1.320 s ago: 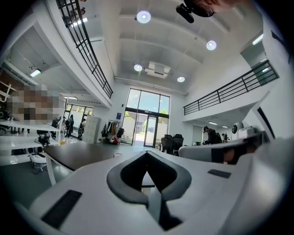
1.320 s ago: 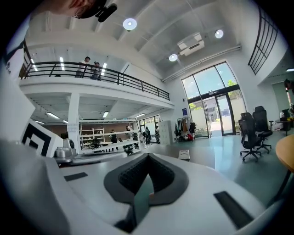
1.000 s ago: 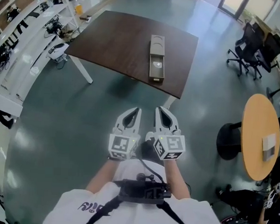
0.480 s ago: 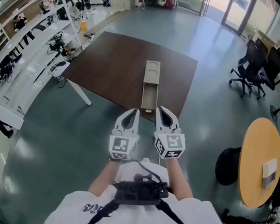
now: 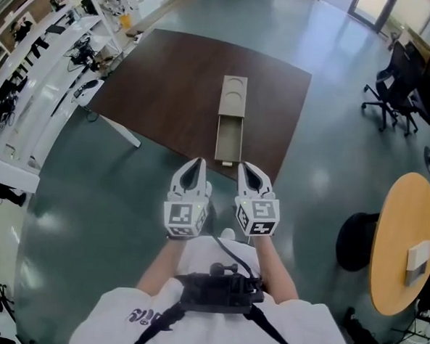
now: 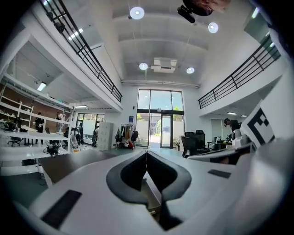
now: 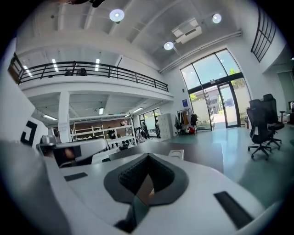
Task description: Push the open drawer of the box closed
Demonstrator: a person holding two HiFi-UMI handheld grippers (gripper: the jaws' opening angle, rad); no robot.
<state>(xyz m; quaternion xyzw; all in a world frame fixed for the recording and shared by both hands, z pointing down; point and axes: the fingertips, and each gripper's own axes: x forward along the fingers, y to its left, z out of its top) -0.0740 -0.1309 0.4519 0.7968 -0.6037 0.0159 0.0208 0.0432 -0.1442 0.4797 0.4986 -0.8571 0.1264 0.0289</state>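
A long tan box (image 5: pixel 233 94) lies on the dark brown table (image 5: pixel 169 85). Its drawer (image 5: pixel 228 141) is pulled out toward me, with its front near the table's near edge. Both grippers are held side by side just short of that edge, pointing level at the table. The left gripper (image 5: pixel 199 161) is shut and empty, a little left of the drawer front. The right gripper (image 5: pixel 245 165) is shut and empty, a little right of it. In the left gripper view the drawer (image 6: pixel 152 198) shows low between the shut left gripper (image 6: pixel 146 153) fingers. The right gripper (image 7: pixel 148 156) view shows the box (image 7: pixel 176 154) beyond its tips.
Black office chairs (image 5: pixel 402 74) stand at the far right. A round orange table (image 5: pixel 402 230) with a pale block on it is at my right. White shelving (image 5: pixel 33 55) with gear runs along the left. A white trestle leg (image 5: pixel 119 129) holds up the table's left side.
I have walked up to the table: the box and drawer now lie straight ahead and nearer, and both grippers have come close to the table's near edge. Both stayed shut.
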